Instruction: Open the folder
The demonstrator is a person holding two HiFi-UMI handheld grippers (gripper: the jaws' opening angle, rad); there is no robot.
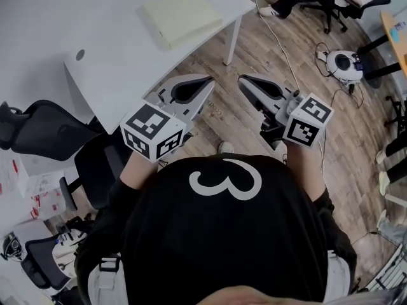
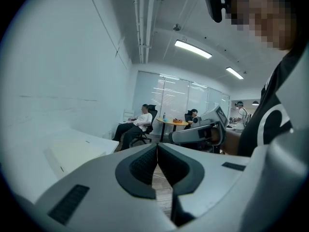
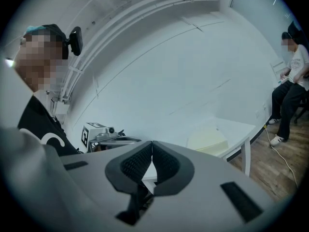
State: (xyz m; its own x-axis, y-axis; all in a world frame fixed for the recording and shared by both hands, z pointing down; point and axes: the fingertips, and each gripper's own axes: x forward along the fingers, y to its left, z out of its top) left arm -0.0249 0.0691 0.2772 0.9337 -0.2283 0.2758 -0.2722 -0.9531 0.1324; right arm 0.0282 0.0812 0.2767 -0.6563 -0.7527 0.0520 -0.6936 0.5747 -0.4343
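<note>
A pale yellow folder [image 1: 181, 14] lies closed and flat on the white table [image 1: 95, 37], near its far right corner. It also appears as the folder [image 2: 72, 153] in the left gripper view and the folder [image 3: 207, 140] in the right gripper view. My left gripper [image 1: 205, 81] is shut and holds nothing; it hovers just off the table's near edge, short of the folder. Over the wooden floor to its right, my right gripper [image 1: 245, 80] is likewise shut and empty. Both pairs of jaws meet at the tips, as the left gripper [image 2: 157, 146] and the right gripper [image 3: 152, 144] show up close.
Black office chairs [image 1: 38, 132] stand at the left beside the table. A table leg [image 1: 232, 40] drops at the corner. A cable [image 1: 286, 49] and a white round device [image 1: 343, 62] lie on the floor. Seated people and a round table [image 2: 171, 122] are farther off.
</note>
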